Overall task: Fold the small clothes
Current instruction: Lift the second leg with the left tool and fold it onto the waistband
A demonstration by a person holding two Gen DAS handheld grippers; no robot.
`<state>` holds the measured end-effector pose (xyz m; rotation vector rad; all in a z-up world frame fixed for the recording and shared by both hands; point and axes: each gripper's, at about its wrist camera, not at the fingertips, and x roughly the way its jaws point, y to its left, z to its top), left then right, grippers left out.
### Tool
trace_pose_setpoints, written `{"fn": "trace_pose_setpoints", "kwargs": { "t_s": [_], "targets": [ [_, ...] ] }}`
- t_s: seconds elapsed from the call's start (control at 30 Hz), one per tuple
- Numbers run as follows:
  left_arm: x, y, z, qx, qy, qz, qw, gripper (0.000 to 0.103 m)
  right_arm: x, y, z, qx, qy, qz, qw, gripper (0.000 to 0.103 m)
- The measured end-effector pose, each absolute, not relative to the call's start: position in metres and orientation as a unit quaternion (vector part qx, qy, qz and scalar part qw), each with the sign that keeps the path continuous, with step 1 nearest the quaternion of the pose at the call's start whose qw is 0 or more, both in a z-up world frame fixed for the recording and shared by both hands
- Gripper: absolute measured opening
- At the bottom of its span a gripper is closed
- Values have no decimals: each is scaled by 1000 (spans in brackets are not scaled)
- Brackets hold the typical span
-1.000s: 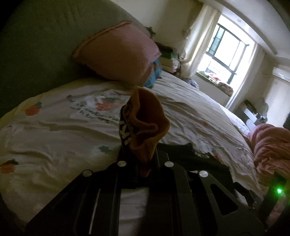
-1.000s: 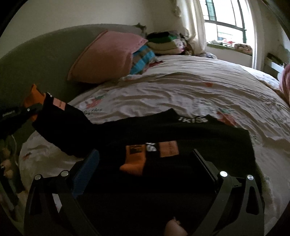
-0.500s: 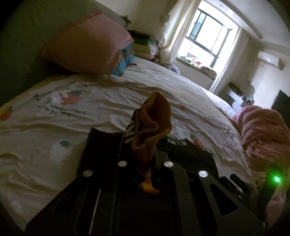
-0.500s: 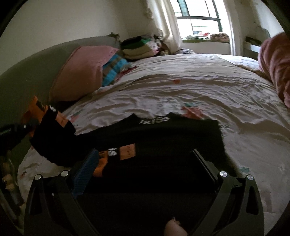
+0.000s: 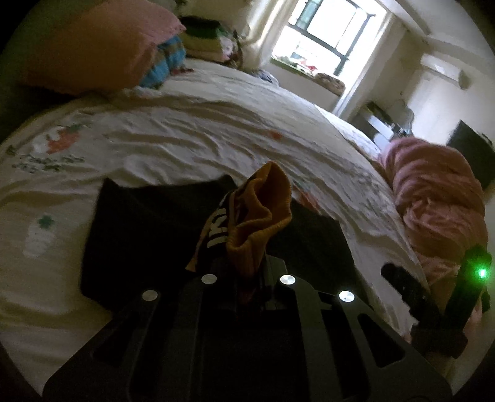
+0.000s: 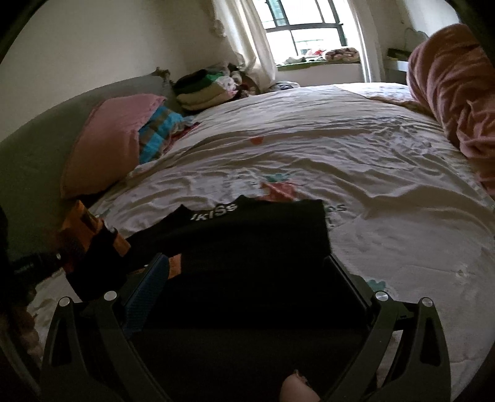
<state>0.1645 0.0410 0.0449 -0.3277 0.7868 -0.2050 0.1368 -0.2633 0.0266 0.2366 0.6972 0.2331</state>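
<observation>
Pinching an orange and black sock [image 5: 260, 213], the left gripper [image 5: 247, 272] has its jaws shut tight on the fabric, and the ribbed orange cuff stands up loosely above them. In the right wrist view the same sock [image 6: 89, 238] hangs at the left edge, raised over the near side of a black garment [image 6: 256, 238]. The right gripper [image 6: 247, 278] has its jaws spread wide, empty, with the black garment lying flat below and between them. The garment's far edge, with white lettering, lies on a white bedsheet [image 6: 340, 148] printed with fruit. Beyond that edge the sheet runs broad and bare toward the window [image 6: 306, 27]. A pink pillow [image 6: 114, 139] borders it at left, folded clothes [image 6: 204, 86] at the head, a pink blanket [image 6: 458, 92] at right.
</observation>
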Motion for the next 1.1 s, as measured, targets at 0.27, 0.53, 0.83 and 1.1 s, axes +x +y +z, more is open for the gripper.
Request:
{"fn": "trace_pose_setpoints", "kwargs": {
  "t_s": [0.27, 0.53, 0.83, 1.1],
  "targets": [
    [175, 2, 8, -157, 427, -165, 875, 10, 141, -281, 23, 127, 341, 96, 926, 98],
    [171, -2, -7, -188, 447, -222, 846, 50, 147, -282, 13, 130, 359, 97, 919, 98],
    [162, 56, 15, -153, 413, -89, 893, 80, 156, -216, -16, 89, 429, 201, 876, 94],
    [151, 106, 23, -169, 391, -32, 904, 86, 171, -171, -53, 68, 486, 221, 843, 64]
  ]
}}
